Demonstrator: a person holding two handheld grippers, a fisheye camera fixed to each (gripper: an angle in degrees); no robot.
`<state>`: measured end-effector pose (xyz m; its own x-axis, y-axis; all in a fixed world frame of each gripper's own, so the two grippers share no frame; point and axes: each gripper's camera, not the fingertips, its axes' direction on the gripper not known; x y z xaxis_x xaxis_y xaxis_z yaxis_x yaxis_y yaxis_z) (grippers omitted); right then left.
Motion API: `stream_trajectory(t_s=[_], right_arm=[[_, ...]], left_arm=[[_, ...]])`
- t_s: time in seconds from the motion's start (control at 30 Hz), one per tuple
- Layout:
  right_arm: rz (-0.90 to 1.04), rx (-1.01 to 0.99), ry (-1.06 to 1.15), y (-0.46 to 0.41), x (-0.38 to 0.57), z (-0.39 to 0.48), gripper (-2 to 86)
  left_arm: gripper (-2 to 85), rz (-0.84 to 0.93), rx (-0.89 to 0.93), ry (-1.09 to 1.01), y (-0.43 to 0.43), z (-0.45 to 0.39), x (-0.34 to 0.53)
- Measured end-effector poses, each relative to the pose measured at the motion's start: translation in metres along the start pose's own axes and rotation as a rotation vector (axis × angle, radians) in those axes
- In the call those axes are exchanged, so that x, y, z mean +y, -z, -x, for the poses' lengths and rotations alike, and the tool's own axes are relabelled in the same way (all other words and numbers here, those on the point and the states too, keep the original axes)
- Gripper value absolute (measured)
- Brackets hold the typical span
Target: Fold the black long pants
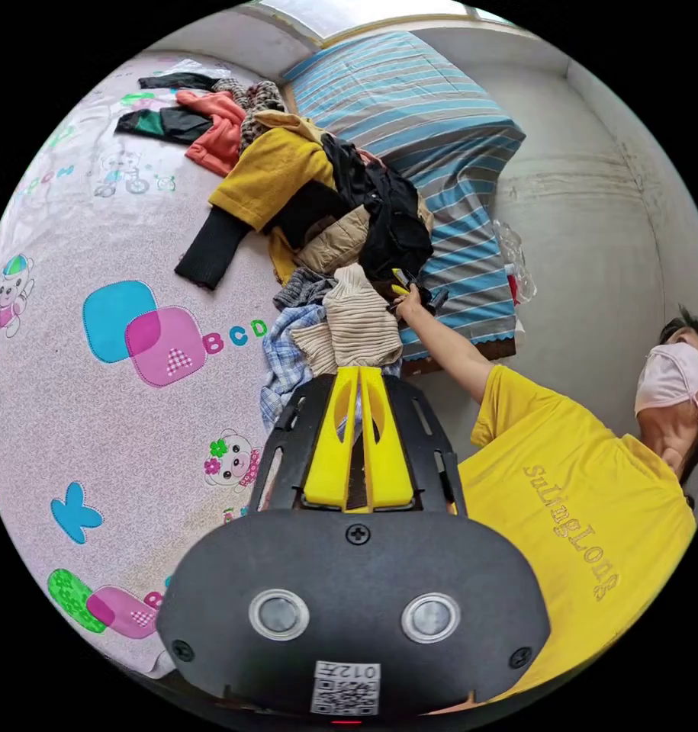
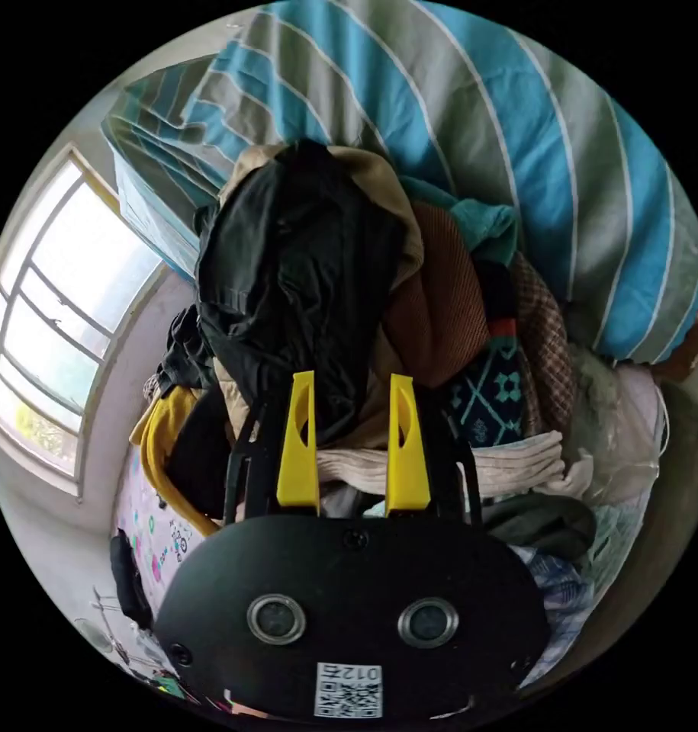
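The black long pants (image 1: pixel 390 221) lie crumpled on top of a heap of clothes on the bed. In the right gripper view the black pants (image 2: pixel 287 282) bulge just ahead of my right gripper (image 2: pixel 352 379). Its yellow jaws stand open, and a fold of the black cloth hangs down between them, not pinched. In the left gripper view a person's outstretched arm holds that right gripper (image 1: pixel 404 292) against the lower edge of the pants. My left gripper (image 1: pixel 358 372) hovers back from the heap, its jaws shut together with nothing held.
The heap holds a mustard sweater (image 1: pixel 272 168), a beige ribbed sweater (image 1: pixel 356 320), a brown knit (image 2: pixel 440 305) and a checked shirt (image 1: pixel 287 358). A blue striped quilt (image 1: pixel 440 130) lies behind it. The cartoon-print sheet (image 1: pixel 97 419) spreads to the left. A person in a yellow shirt (image 1: pixel 577 496) stands right.
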<state>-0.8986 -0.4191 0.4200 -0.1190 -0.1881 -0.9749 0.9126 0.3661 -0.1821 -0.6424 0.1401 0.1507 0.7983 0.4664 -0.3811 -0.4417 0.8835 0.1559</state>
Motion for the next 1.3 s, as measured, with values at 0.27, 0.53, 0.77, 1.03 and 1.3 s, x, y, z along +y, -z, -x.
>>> stream_trajectory(t_s=[0.27, 0.53, 0.77, 1.03, 1.3], right_arm=[[-0.013, -0.401, 0.290, 0.064, -0.013, 0.014, 1.5], [0.174, -1.096, 0.469, 0.157, 0.055, 0.032, 0.8], [0.330, -1.298, 0.616, 0.223, 0.142, 0.030, 0.6], [0.444, -1.243, 0.750, 0.281, 0.252, 0.030, 0.6], [0.589, -1.296, 0.969, 0.315, 0.416, 0.104, 0.9]], left_arm=[[3.5, 0.004, 0.088, -0.028, -0.014, 0.043, -0.050], [14.1, -0.003, 0.499, 0.109, -0.088, 0.076, -0.133], [15.6, 0.017, 0.686, 0.113, -0.122, 0.057, -0.138], [7.3, 0.158, 0.604, -0.056, -0.073, 0.061, -0.067], [3.7, 0.050, 0.451, -0.335, 0.078, 0.068, 0.054]])
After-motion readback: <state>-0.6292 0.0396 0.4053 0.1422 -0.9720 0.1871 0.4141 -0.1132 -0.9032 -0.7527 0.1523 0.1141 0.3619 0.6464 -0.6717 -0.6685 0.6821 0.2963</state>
